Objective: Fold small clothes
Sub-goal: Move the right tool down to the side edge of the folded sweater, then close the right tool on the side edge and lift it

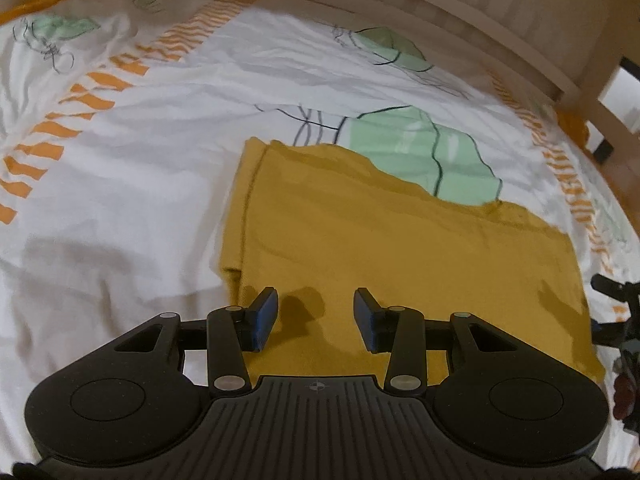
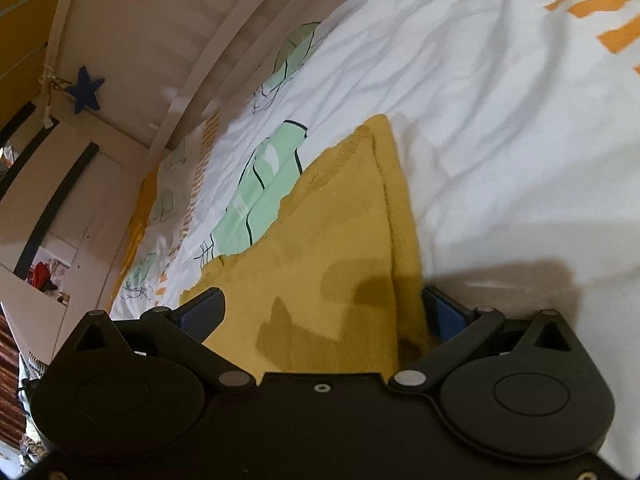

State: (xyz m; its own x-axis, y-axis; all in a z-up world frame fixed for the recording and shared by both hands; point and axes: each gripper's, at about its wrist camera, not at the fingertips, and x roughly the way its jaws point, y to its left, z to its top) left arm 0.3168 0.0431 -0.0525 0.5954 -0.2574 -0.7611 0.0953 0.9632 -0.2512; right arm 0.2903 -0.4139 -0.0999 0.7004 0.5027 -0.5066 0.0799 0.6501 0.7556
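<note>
A mustard-yellow garment (image 1: 360, 240) lies folded flat on the white patterned bedsheet (image 1: 120, 200). My left gripper (image 1: 316, 316) is open and empty, hovering just above the garment's near edge. In the right wrist view the same garment (image 2: 320, 248) fills the middle. My right gripper (image 2: 324, 312) is open wide, its fingers straddling the near end of the garment; the right finger (image 2: 444, 312) is partly hidden behind a fold of the cloth. I cannot tell whether the pads touch the cloth.
The bedsheet (image 2: 500, 120) has green leaf prints and orange stripes. A wooden slatted bed rail (image 1: 460, 12) borders the far side. A white cupboard with a blue star (image 2: 86, 94) stands beyond the bed. The other gripper's edge (image 1: 624, 320) shows at the far right.
</note>
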